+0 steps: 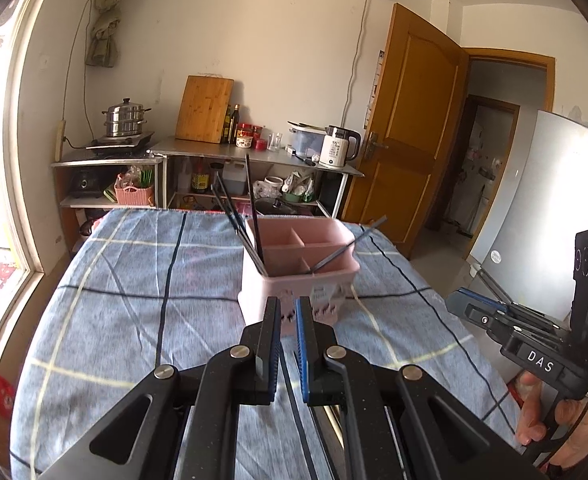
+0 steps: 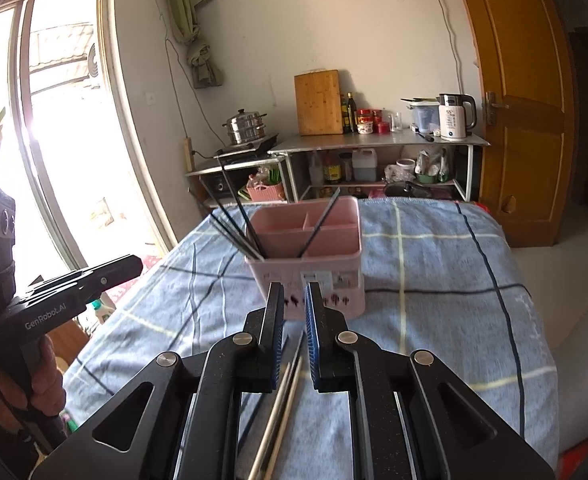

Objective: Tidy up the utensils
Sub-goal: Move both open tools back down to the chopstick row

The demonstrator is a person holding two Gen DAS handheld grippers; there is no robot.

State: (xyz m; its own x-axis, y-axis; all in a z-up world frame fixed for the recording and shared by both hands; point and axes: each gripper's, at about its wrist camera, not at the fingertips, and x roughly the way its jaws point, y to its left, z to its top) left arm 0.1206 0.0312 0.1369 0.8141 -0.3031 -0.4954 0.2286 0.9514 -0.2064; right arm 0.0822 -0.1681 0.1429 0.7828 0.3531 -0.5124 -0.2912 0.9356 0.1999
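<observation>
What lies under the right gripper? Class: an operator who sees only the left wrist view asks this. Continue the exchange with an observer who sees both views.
Observer: Two pale chopsticks lie on the cloth below the right gripper.
Operator: Is that gripper open?
Observer: Yes, its fingers stand apart and grip nothing.
Operator: What holds my left gripper?
Observer: A bare hand wraps its handle.
</observation>
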